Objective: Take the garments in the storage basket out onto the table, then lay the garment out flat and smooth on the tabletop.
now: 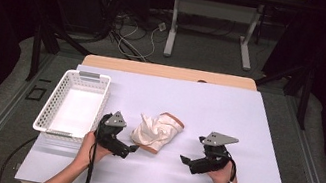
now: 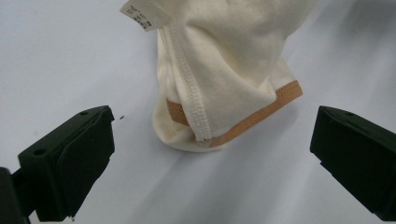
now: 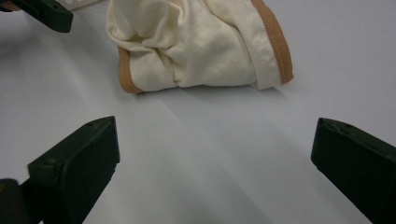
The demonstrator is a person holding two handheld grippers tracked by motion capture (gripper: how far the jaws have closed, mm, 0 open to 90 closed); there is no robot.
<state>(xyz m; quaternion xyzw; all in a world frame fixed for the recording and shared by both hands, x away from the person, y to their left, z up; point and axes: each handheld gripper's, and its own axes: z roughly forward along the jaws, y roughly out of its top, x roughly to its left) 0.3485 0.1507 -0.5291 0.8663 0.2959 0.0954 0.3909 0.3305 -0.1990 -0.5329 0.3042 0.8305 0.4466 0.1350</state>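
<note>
High view: a crumpled cream cloth garment (image 1: 158, 131) with a tan band lies at frame centre on the smooth white table (image 1: 248, 116), between my left gripper (image 1: 133, 150) just beside it and my right gripper (image 1: 184, 160) apart from it, with a white slotted plastic basket (image 1: 54, 98) at left. Left gripper view: my jaws stand wide apart and hold nothing, the soft knit garment (image 2: 224, 70) with its stitched seam and sewn label (image 2: 144, 15) lying at upper centre. Right gripper view: my jaws again gape empty, the wrinkled garment (image 3: 196, 46) lying at the top of the frame.
</note>
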